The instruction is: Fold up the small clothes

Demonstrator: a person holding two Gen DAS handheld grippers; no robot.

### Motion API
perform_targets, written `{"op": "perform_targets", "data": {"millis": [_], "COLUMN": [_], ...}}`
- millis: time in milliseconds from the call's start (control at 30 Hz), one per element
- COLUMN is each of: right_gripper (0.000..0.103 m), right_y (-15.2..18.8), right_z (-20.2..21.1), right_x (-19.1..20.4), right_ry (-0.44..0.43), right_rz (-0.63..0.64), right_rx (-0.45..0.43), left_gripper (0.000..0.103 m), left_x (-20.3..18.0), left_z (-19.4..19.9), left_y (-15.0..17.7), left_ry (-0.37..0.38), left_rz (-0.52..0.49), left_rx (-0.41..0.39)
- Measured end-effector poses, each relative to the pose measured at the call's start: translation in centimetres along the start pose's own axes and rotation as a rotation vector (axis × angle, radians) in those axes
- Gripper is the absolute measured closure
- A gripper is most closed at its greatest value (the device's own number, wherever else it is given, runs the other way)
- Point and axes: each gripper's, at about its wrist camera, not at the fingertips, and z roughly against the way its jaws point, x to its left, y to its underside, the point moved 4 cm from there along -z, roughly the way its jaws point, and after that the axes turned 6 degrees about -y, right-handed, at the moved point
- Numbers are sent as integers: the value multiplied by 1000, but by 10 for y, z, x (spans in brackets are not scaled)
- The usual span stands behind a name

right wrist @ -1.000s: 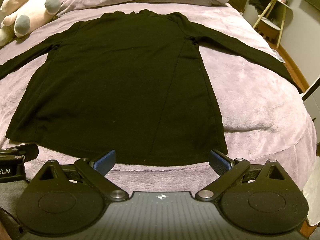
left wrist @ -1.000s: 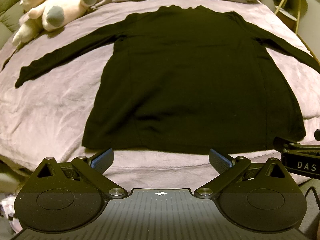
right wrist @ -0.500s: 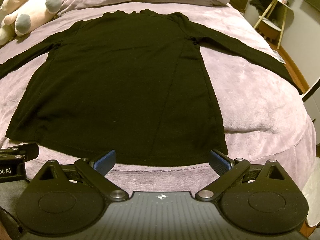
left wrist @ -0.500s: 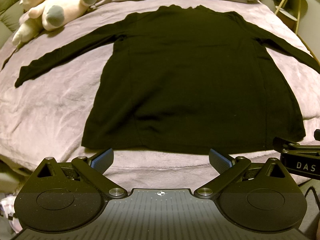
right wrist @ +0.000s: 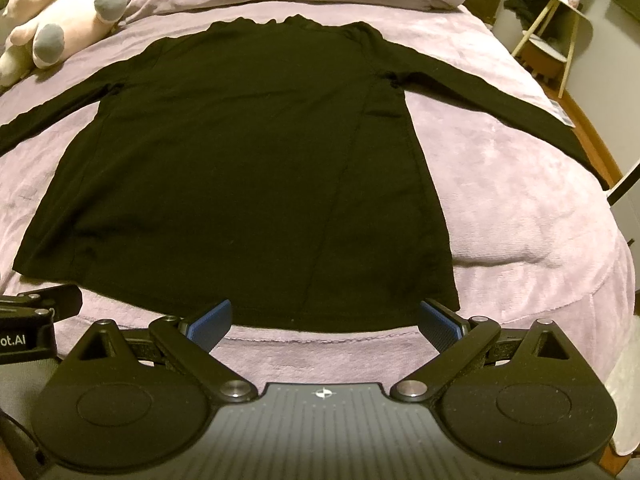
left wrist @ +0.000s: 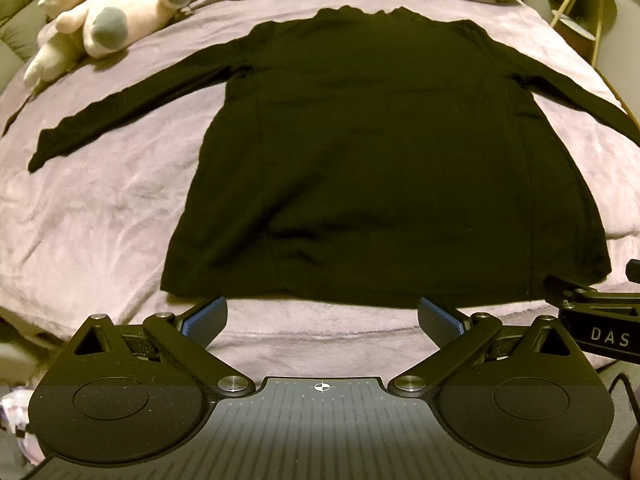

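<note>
Left wrist view: left tongs (left wrist: 322, 317) spread wide apart, nothing between the blue pads (left wrist: 205, 317). Black long-sleeved top (left wrist: 372, 152) lies flat and fully spread on the bed (left wrist: 100, 208), hem edge just ahead of the pad tips, collar at the far end. One sleeve (left wrist: 120, 114) runs out ahead and to the left of the tongs; the other goes off to the right. Plush toy (left wrist: 116, 12) sits far ahead on the left, well apart from the top. Part of the other tool shows at the right edge. Right wrist view: right tongs (right wrist: 325, 318) likewise wide apart and empty. The same top's hem passes just ahead of the pads (right wrist: 440, 320); whether the tips touch it cannot be told. Right sleeve (right wrist: 500, 104) extends far ahead to the right, toward the bed edge. Judgement: folding not yet begun; this is the approach to the first grasp. The next move probably calls for each tong to take a hem corner or a sleeve, pinching only the top's cloth and not the bed cover beneath, then carrying it over evenly.
</note>
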Motion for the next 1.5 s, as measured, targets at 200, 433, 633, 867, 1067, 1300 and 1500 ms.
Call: {"op": "perform_targets", "data": {"millis": [200,433,633,867,1067,1300,1500], "right_gripper": [4,4,4,4,4,16,47], "right_y": [1,1,-15,-50,-65,-63,-60], "right_z": [-1,-4,4,-12,-49,-101,-134], "right_x": [0,-4,-38,-166,-295,-399,-447], "right_ry": [-7,-45,-266,-420,-387,-333,-333], "right_rz": [-3,-18,-134,-361,-693,-1005,-1146], "right_rx": [5,11,-163,-398,-524,-624,-666], "left_gripper": [0,0,0,0,0,0,0], "left_x": [1,-1,0,-6,-11,-23,-27], "left_z": [-3,-9,-17,-39,-67,-104,-117], "left_y": [0,2,-5,-19,-44,-61,-61], "left_ry": [-2,6,13,4,-41,-78,-65], "left_rz": [4,3,20,43,98,133,159], "left_rx": [10,32,32,17,-28,-37,-23]}}
